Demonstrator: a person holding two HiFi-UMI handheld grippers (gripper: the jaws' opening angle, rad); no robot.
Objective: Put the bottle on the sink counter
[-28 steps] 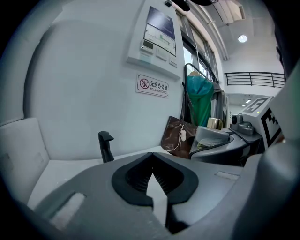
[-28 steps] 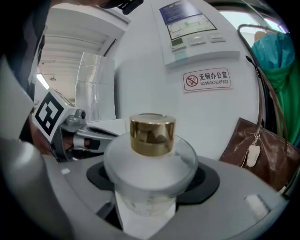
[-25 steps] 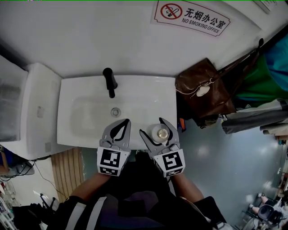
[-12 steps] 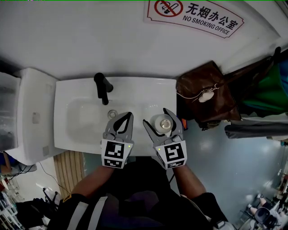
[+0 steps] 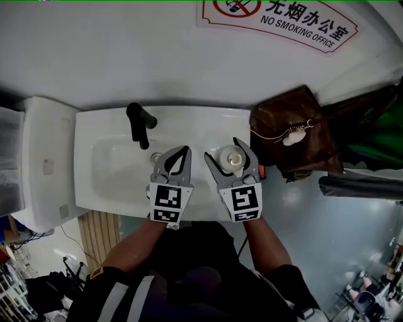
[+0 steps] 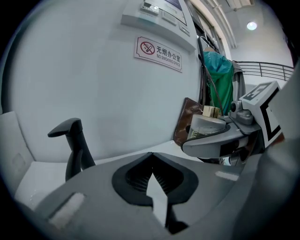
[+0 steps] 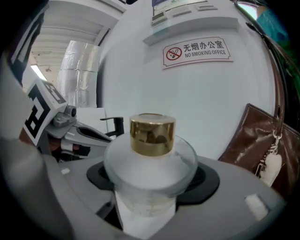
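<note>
A frosted glass bottle [image 5: 230, 157] with a gold cap [image 7: 152, 133] stands upright between the jaws of my right gripper [image 5: 222, 148], which is shut on its body. It hangs over the right part of the white sink [image 5: 94, 195], near the flat right rim. Whether its base touches the surface is hidden. My left gripper [image 5: 183, 151] is alongside, over the basin just right of the drain, with its jaws shut and holding nothing. In the left gripper view the bottle [image 6: 205, 127] shows at the right inside the other gripper's jaws.
A black faucet [image 5: 138, 124] stands at the back of the basin. A brown leather bag [image 5: 293, 129] hangs right of the sink against the wall. A white appliance [image 5: 39, 157] adjoins the sink's left side. A no-smoking sign [image 5: 277, 16] is on the wall above.
Both grippers have moved forward from the sink's front edge to farther over it, the right one carrying the bottle. Jaws are unchanged.
</note>
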